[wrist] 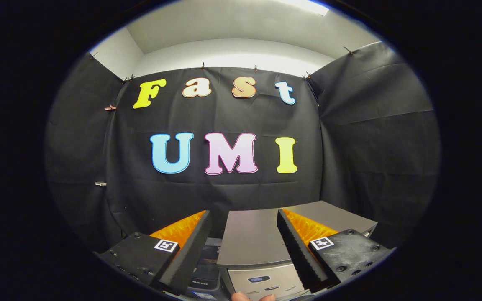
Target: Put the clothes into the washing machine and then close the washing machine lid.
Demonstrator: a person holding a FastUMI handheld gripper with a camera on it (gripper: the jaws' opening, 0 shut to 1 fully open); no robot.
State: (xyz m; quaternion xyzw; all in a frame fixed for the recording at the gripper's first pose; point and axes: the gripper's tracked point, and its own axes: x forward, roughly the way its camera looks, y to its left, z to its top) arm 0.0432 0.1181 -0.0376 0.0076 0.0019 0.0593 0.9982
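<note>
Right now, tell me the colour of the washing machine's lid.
Plain grey, matte; gripper view shows the washing machine lid between the open tongs.

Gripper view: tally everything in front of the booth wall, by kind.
Washing machine, lid shut: 1
Gripper, fingers open, holding nothing, the machine between them: 1
Fingertips of a person, at the machine's front panel: 2
Total: 4

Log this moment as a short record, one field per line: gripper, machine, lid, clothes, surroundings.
gripper: gripper open, fingers spread apart with nothing between them
machine: grey box-shaped washing machine just ahead of and below the fingers, its control panel facing the camera
lid: flat grey lid lying down on the machine's top
clothes: none to report
surroundings: black cloth booth wall beyond the machine; fingertips of a hand below the panel
</note>
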